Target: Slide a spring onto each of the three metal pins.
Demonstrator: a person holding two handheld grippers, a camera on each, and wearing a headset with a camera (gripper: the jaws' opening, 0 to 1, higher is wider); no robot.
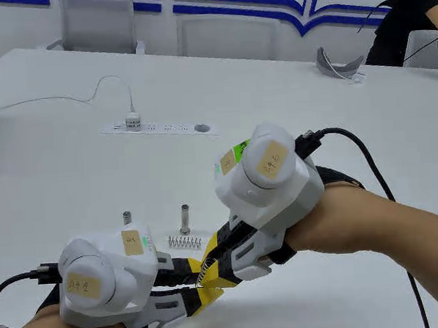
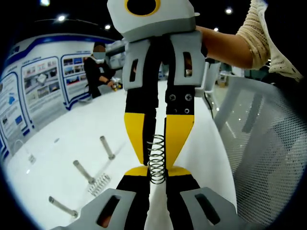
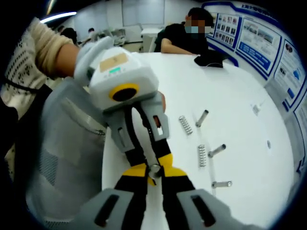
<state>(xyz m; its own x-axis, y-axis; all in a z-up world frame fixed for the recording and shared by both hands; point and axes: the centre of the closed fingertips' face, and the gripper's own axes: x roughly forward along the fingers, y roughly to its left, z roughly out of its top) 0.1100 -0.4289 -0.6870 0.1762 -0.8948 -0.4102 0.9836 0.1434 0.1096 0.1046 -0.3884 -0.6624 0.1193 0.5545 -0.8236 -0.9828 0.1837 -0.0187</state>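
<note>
My left gripper (image 2: 157, 173) and right gripper (image 3: 154, 171) meet tip to tip, both drawn in narrow on one spring (image 2: 157, 152). It lies lengthwise in the slot of the right, with its end nipped in the left. I cannot tell which of the two carries it.

I judge the spring to be very light: thin wire, soft along its length and quick to give sideways. A hard squeeze would crush the coils or shoot it out, and the round wire will slip on the pads. I would hold it across the coils near one end, gently, so the other end and the bore stay free to go over a pin.

The held spring is off the counter (image 1: 72, 164), on my side of the middle pin (image 3: 217, 150) and well apart from it. That pin stands bare, as do the other pins (image 3: 202, 118), one to either side of it in a row. Two loose springs (image 3: 201, 155) lie flat, one just beside the middle pin and one just beside a neighbour.
</note>
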